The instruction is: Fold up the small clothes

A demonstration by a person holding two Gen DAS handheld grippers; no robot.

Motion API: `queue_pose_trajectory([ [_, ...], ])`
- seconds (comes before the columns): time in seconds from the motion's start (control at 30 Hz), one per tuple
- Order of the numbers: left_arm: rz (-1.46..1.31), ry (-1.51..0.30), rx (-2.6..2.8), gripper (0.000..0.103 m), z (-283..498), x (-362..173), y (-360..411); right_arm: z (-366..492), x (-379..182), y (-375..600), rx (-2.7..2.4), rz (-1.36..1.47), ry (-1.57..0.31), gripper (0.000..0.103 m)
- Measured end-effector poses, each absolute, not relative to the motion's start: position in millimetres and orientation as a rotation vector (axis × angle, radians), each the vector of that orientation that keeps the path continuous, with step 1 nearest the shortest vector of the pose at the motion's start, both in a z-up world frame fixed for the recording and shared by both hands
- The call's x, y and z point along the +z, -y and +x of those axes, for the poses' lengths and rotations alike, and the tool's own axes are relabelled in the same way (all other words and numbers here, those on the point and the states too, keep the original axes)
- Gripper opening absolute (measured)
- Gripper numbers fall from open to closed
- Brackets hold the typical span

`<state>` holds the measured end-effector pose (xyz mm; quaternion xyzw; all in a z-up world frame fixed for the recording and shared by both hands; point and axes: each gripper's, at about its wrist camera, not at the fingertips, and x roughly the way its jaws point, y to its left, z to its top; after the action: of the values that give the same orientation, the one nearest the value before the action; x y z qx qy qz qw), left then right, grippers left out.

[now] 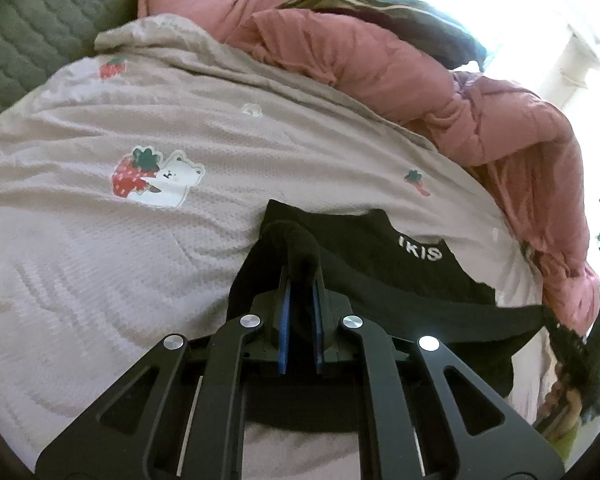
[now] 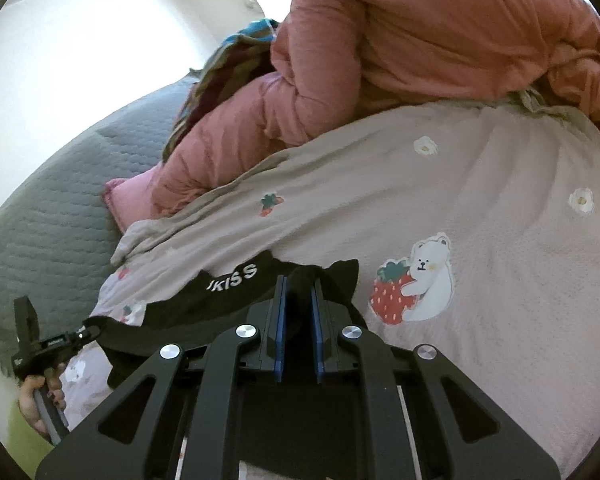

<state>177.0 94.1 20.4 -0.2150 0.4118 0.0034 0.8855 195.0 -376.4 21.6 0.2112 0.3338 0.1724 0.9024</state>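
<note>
Left wrist view: left gripper (image 1: 300,280) jaws clamped fully on a bunched corner of the black garment (image 1: 380,264), which is stretched off to the right just above the bed sheet (image 1: 100,240). White lettering is seen on its band. Fabric is judged light, soft and limp; sag between holds is expected, so hem corners are the sensible grip points. Sheet is pale pink with strawberry-bear prints; a pink quilt (image 1: 380,68) is heaped behind, a grey quilted headboard (image 1: 40,28) at top left.

Right wrist view: right gripper (image 2: 299,292) jaws likewise closed on the garment's other corner, a dark fold pinched between the blue pads. The left gripper is seen at lower left, held by a hand (image 2: 40,400). Bright white wall (image 2: 80,40) behind; surface is soft, wrinkled bedding.
</note>
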Motion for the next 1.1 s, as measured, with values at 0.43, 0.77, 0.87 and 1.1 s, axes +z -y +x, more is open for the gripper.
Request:
queue_pose_trajectory([
  [0.43, -0.455, -0.868, 0.057, 0.013, 209.5, 0.5, -99.3, 236.0, -2.6, 364.9, 0.241, 0.41, -0.74, 0.019],
  [0.77, -0.425, -0.762, 0.083, 0.013, 179.0, 14.8, -104.4, 207.3, 12.6, 370.4, 0.161, 0.333, -0.611, 0.044],
  [0.87, -0.373, -0.747, 0.098, 0.013, 164.6, 13.4, -98.4, 189.8, 15.7, 359.9, 0.18, 0.248, -0.601, 0.044],
  [1.1, -0.284, -0.806, 0.065, 0.013, 144.7, -11.4, -76.6, 173.3, -1.9, 309.7, 0.297, 0.036, -0.694, 0.044],
])
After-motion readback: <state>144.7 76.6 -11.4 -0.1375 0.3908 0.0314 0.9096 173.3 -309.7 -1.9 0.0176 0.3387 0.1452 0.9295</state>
